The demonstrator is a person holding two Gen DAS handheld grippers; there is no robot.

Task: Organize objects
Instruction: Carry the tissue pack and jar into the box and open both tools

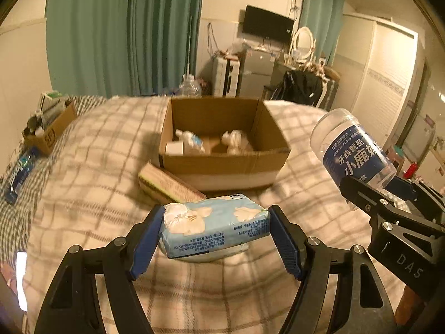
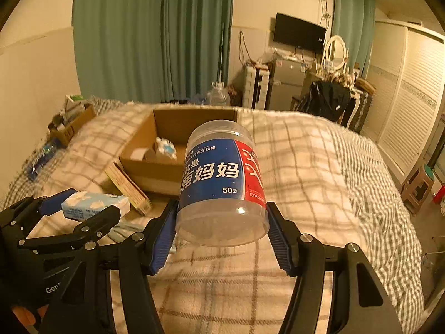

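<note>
Plaid bedding point(image 1: 91, 172) covers the bed that carries everything. Left gripper point(image 1: 215, 232) has its fingers point(image 1: 147, 239) clamped on the short ends of a blue tissue pack point(image 1: 215, 226), long axis crosswise between them, lifted just above the bed. Right gripper point(image 2: 222, 231) pinches a floss-pick jar point(image 2: 222, 181) at its base, lid tilted forward. Straight ahead of both lies the open cardboard box point(image 1: 222, 164), already holding a few items; the left one appears nearer, with a flat carton point(image 1: 169, 185) leaning at the box's near corner.
</note>
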